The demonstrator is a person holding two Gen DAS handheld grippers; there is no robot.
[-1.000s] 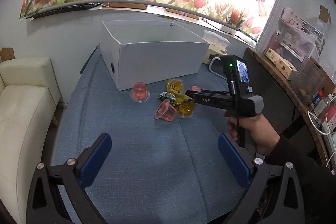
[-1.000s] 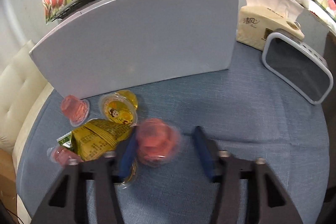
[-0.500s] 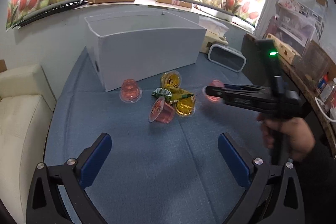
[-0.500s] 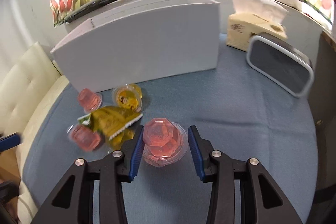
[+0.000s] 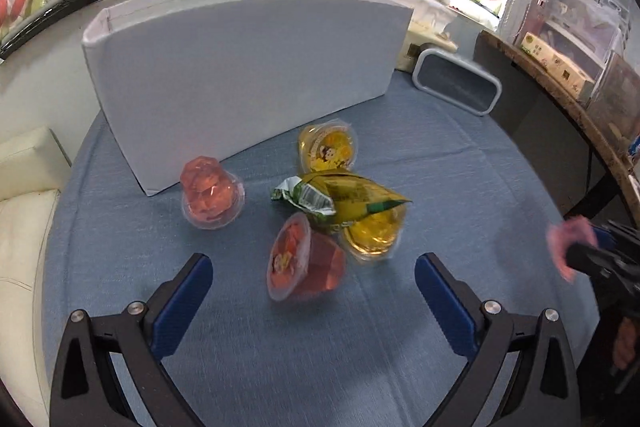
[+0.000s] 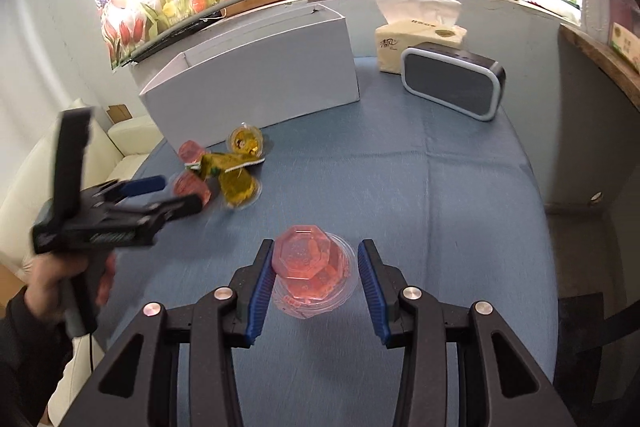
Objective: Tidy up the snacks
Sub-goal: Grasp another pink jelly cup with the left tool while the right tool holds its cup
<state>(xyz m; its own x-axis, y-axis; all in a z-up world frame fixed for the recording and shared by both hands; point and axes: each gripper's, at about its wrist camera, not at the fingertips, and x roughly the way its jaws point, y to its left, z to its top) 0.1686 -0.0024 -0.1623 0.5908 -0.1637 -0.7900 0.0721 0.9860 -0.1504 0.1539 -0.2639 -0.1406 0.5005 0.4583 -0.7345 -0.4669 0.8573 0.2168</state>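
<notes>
My right gripper is shut on a pink jelly cup and holds it above the blue table; it shows blurred at the right edge of the left wrist view. My left gripper is open and empty, just short of a pink jelly cup lying on its side. Behind that lie a yellow jelly cup, a yellow-green snack bag, another yellow cup and an upright pink cup. The white open box stands behind them.
A dark speaker with a pale rim and a tissue box stand at the back right. A white sofa is left of the table, a wooden shelf with boxes to the right.
My right gripper lifted the pink cup from the pile and carried it back and right. My left gripper moved forward and down toward the tipped pink cup.
</notes>
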